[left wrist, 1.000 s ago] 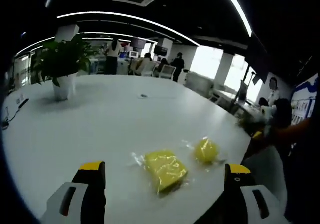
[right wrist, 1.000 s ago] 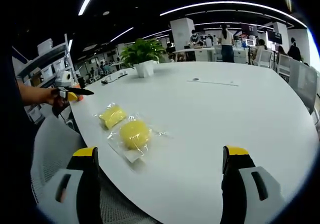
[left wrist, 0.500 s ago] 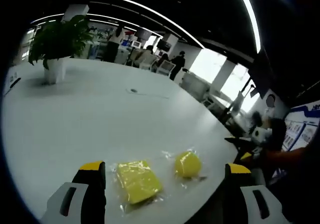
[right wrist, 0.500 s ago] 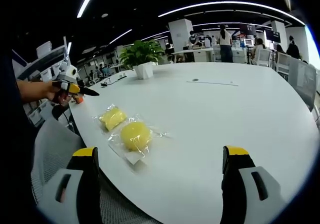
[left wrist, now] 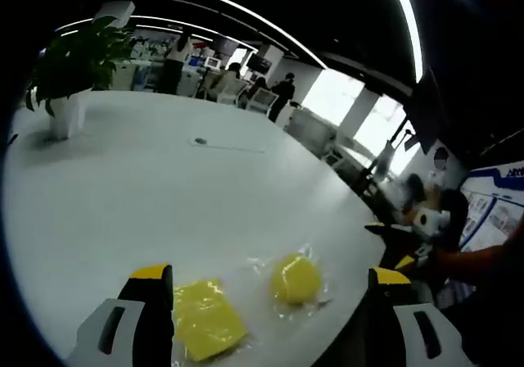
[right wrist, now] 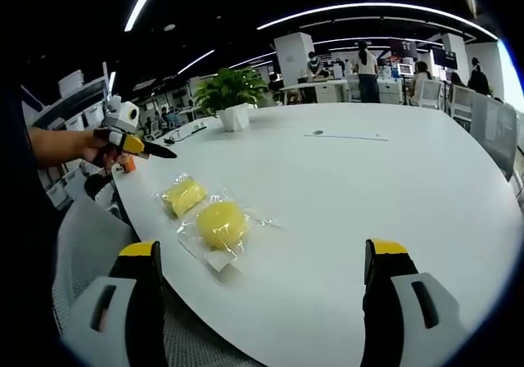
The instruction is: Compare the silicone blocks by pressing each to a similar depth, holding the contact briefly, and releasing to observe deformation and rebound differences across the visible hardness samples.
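Two bagged yellow silicone pieces on white table (right wrist: pixel 352 195) near its edge: round block (right wrist: pixel 221 223) and square block (right wrist: pixel 185 195), just beside each other. Left gripper (left wrist: pixel 270 281) fingers wide open above them, right gripper (right wrist: pixel 260 256) open too, apparently touching nothing. Potted plant (right wrist: pixel 228 97) farther back.

Both claws, left (left wrist: pixel 270 289) and right (right wrist: pixel 262 260), hover with jaws spread wide, gripping nothing.
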